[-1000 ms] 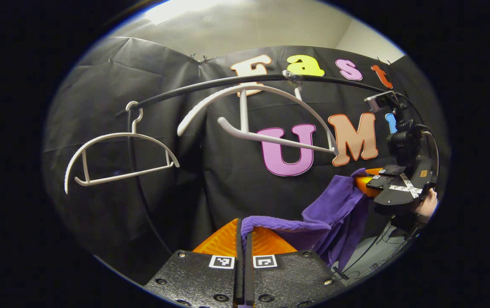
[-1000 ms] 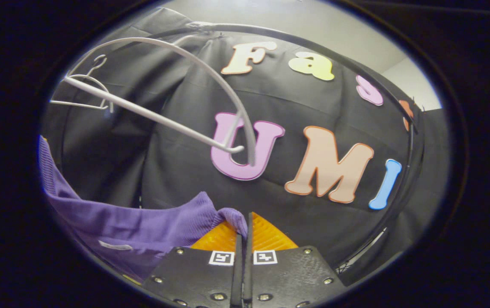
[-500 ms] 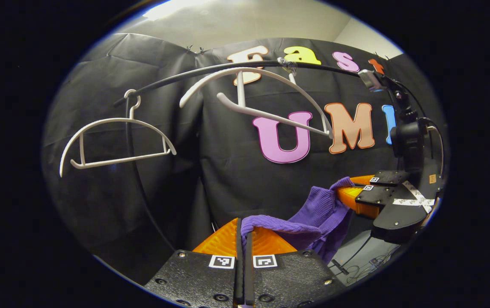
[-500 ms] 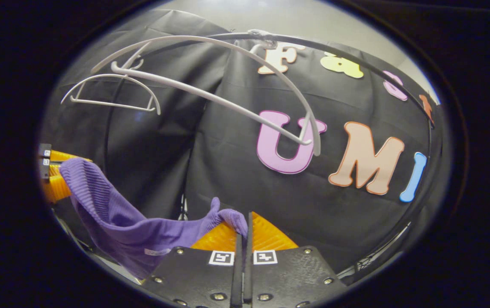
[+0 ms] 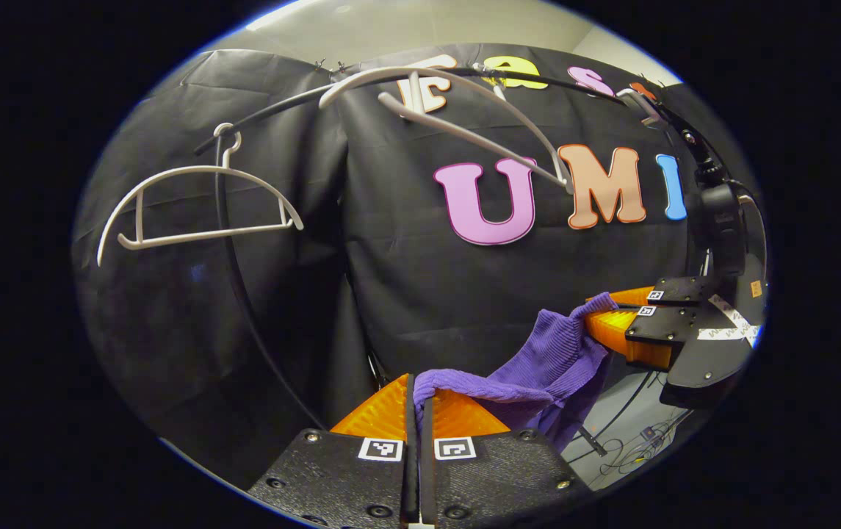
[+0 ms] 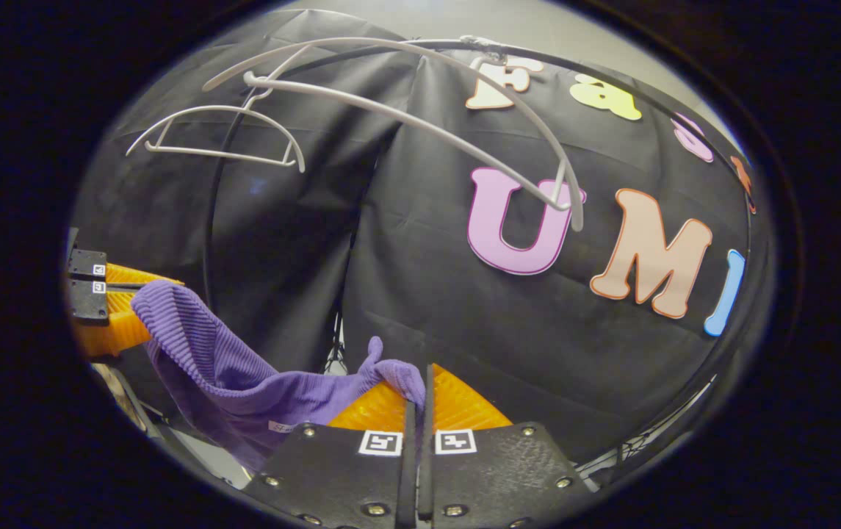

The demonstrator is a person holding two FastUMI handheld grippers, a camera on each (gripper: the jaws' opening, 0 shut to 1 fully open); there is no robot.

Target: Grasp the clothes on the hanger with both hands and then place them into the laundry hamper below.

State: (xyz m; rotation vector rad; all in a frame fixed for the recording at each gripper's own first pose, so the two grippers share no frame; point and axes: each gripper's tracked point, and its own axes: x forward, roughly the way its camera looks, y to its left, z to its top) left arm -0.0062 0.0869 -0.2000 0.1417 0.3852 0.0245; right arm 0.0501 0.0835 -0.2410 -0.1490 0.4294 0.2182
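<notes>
Both grippers, left gripper [image 5: 417, 397] and right gripper [image 6: 417, 386], were clamped tight on the purple ribbed garment [image 5: 538, 367] (slung between them), below two bare white hangers [image 5: 192, 202] on the black rail [image 5: 273, 110].

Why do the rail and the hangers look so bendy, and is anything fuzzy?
Left gripper view: the fisheye lens bows the black rail and white hangers; purple garment looks sharp. Right gripper view: same bowing of the rail; garment ribs crisp, edges of the scene dim.
</notes>
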